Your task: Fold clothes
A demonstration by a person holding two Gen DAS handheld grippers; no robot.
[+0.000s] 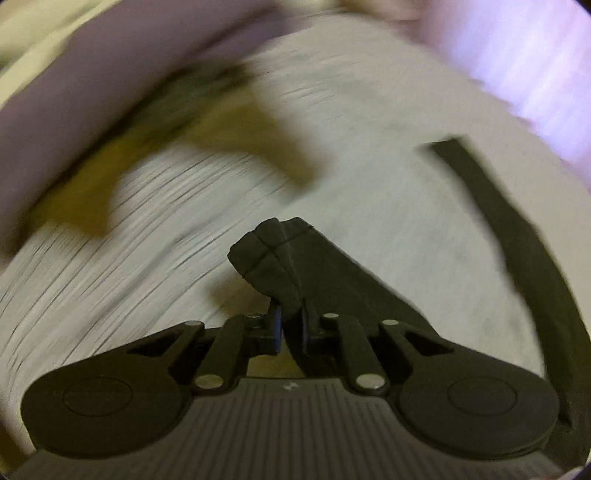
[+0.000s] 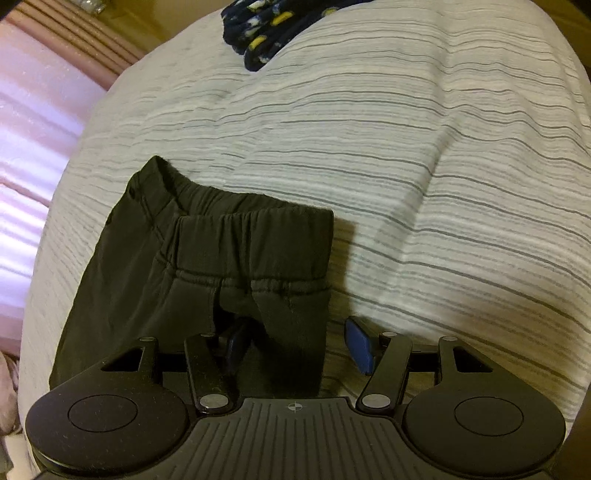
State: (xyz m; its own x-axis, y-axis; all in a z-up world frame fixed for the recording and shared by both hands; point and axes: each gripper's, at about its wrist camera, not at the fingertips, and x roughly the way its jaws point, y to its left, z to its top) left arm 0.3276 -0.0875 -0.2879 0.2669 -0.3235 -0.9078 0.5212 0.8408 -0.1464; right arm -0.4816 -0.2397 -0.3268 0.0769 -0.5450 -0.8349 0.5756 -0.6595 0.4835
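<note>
While the left-wrist view is smeared by motion, its own foreground is sharp: the left gripper [image 1: 290, 328] is clamped on a bunched, layered end of the dark trousers [image 2: 207, 266], probably the leg cuffs, carried above the striped bedspread [image 2: 406, 155]. A dark strip of the same cloth trails off to one side.

Right gripper [image 2: 299, 345]: fingers apart, straddling the trousers just below the elastic waistband [image 2: 258, 221], gripping nothing. Waistband end lies flat on the bedspread. A patterned navy garment [image 2: 258, 29] lies well beyond the waistband, apart from it.

Judgement: a lengthwise fold, cuffs toward waistband. Do well by:
- pinning the waistband end so it cannot drag;
- keeping the cuff layers aligned;
- lowering slowly, edge to edge.
</note>
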